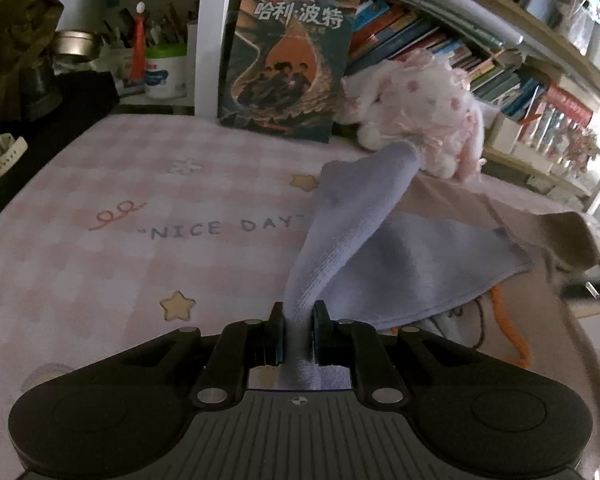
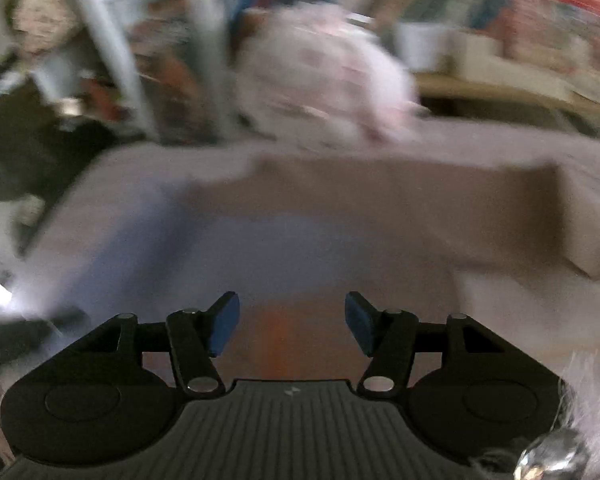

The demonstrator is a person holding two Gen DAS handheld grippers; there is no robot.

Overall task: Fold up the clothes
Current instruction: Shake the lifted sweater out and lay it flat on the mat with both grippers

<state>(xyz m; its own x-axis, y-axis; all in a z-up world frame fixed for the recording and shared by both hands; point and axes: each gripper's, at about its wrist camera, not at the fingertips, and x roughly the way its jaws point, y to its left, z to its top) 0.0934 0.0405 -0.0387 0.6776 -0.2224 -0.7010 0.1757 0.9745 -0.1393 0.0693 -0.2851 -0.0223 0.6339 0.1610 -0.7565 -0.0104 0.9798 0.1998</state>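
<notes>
Lavender cloth: small terry piece, one bunched corner pinched in the left gripper, the rest trailing away over the pink checked mat toward the plush toy.
Cloth shape: twisted into a rope near the jaws, fanning to a flat triangle on the right side; far end partly draped on a beige garment.
Left gripper: jaws narrow, pads pressed on the lavender fabric, which runs back between them.
Right gripper: jaws standing well apart, nothing between the blue pads; right-wrist view heavily motion-blurred.
Right view content: lavender cloth as a bluish smear ahead of the fingers, beige garment beyond; no contact discernible.
Background: book upright against the shelf, clear of the work.
Progress (judgement): early to middle. Cloth is neither spread nor squared; no finished crease visible.
Remaining (judgement): free corner needs a second grip, then lay flat, fold over, align edges. Beige garment appears not yet handled.
</notes>
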